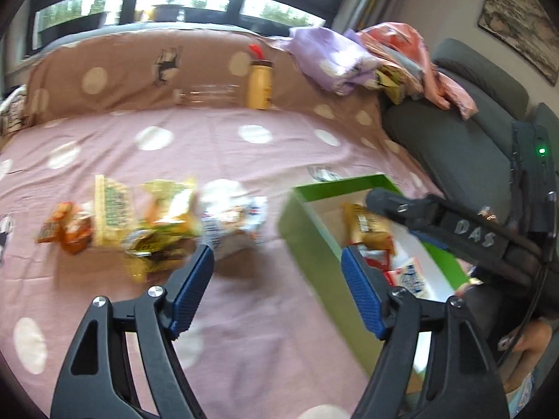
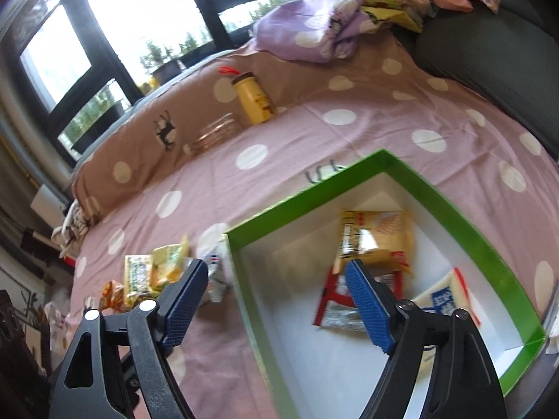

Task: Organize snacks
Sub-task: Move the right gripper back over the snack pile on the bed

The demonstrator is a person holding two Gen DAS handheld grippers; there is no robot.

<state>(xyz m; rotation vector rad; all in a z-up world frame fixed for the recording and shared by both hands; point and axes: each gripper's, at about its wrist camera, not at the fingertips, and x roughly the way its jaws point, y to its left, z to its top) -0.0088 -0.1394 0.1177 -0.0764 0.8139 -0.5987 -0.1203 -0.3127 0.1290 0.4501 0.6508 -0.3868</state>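
Observation:
A green box (image 2: 454,206) with a white inside lies on the pink dotted bedspread; it also shows in the left wrist view (image 1: 307,230). In it lie a yellow packet (image 2: 375,235), a red-and-silver packet (image 2: 340,309) and a white-and-blue packet (image 2: 445,298). Several loose snack packets (image 1: 153,223) lie left of the box. My left gripper (image 1: 277,279) is open and empty above the bedspread, between the pile and the box. My right gripper (image 2: 277,288) is open and empty over the box's left wall; it also shows in the left wrist view (image 1: 384,202).
A yellow bottle (image 2: 253,99) and a clear jar (image 2: 213,132) rest against the brown dotted pillow (image 1: 139,73). Folded clothes (image 2: 314,31) lie on a grey cushion (image 1: 450,139) at the right. A window is behind the bed.

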